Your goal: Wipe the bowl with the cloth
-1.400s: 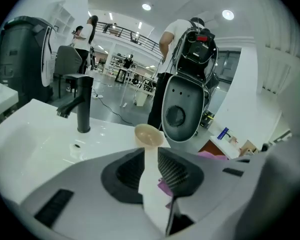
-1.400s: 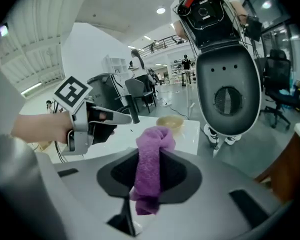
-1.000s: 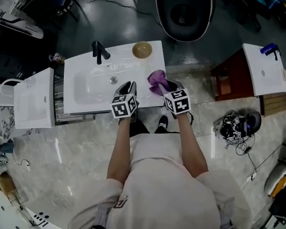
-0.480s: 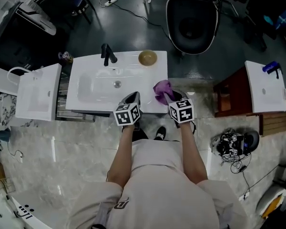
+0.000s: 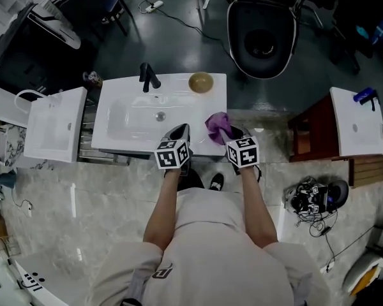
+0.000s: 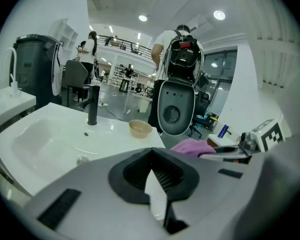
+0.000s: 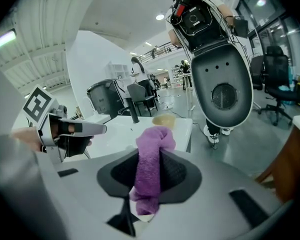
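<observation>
A small tan bowl (image 5: 200,81) stands empty on the back right corner of the white sink unit (image 5: 124,142), right of the black faucet (image 5: 148,76). My right gripper (image 5: 227,131) is shut on a purple cloth (image 5: 217,123), held over the sink's front right corner. In the right gripper view the cloth (image 7: 151,169) hangs bunched between the jaws, with the bowl (image 7: 164,119) well beyond it. My left gripper (image 5: 179,130) is at the sink's front edge, shut with nothing in it. Its view shows the bowl (image 6: 140,128) ahead and the cloth (image 6: 192,146) to the right.
Another white sink unit (image 5: 54,132) stands to the left and a third (image 5: 357,120) at the far right. Behind the bowl is a dark oval shell with a white rim (image 5: 262,37). A tangle of cables and gear (image 5: 313,196) lies on the floor to the right.
The head view has shifted, so the sink sits a little lower in the picture. Both grippers stay at the sink's front edge, and the right one still holds the cloth.
</observation>
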A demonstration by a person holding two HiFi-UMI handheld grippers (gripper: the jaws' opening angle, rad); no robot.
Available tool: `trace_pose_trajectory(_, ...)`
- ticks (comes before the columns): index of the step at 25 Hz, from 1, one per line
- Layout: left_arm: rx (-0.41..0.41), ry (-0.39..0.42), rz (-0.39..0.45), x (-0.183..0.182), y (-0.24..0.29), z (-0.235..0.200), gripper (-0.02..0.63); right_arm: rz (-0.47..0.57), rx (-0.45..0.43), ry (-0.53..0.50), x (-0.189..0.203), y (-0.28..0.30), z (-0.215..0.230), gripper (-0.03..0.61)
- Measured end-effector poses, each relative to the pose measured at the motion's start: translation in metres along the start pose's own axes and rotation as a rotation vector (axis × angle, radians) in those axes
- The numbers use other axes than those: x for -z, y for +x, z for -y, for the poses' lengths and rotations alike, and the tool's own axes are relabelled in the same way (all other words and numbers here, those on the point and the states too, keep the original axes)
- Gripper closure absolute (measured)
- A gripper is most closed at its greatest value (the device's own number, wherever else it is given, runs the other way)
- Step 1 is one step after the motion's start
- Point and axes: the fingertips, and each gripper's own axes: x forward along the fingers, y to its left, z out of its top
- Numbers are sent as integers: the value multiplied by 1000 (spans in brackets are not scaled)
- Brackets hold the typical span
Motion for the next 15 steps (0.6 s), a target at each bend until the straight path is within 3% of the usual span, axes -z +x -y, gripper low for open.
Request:
trace_pose_trajectory(12,-13,-12,7,0,4,-10,607,-19,12,-15,2,2,3,488)
trace_pose_trajectory(15,16,7,17,-2,7,-5,607,-20,18,-13,2,3,6,488)
